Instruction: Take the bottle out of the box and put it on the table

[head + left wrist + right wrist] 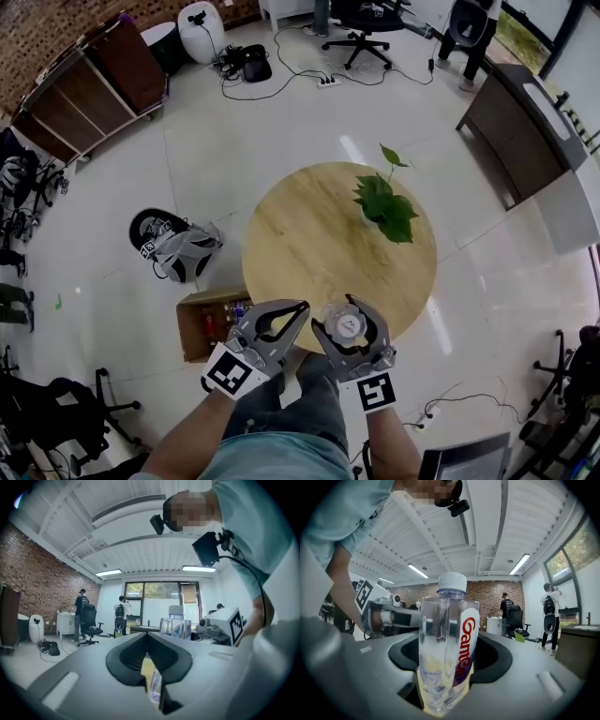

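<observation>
Glossy white floor (234, 141) surrounds a round light-wood table (300, 253) in the head view, and a brown cardboard box (190, 330) sits on the floor by its near-left edge. Over the near edge, the right gripper (350, 305) carries a clear plastic bottle with a white cap (348, 326). In the left gripper view, the left gripper (147, 634) has its jaws together, empty. In the right gripper view, the jaws clamp the upright bottle.

Two tools: left tool (298, 309), right tool (349, 317). One bottle (447, 648) sits in the right tool. Ahead of both: one table (300, 244), one plant (384, 202); left, one box (190, 339).
</observation>
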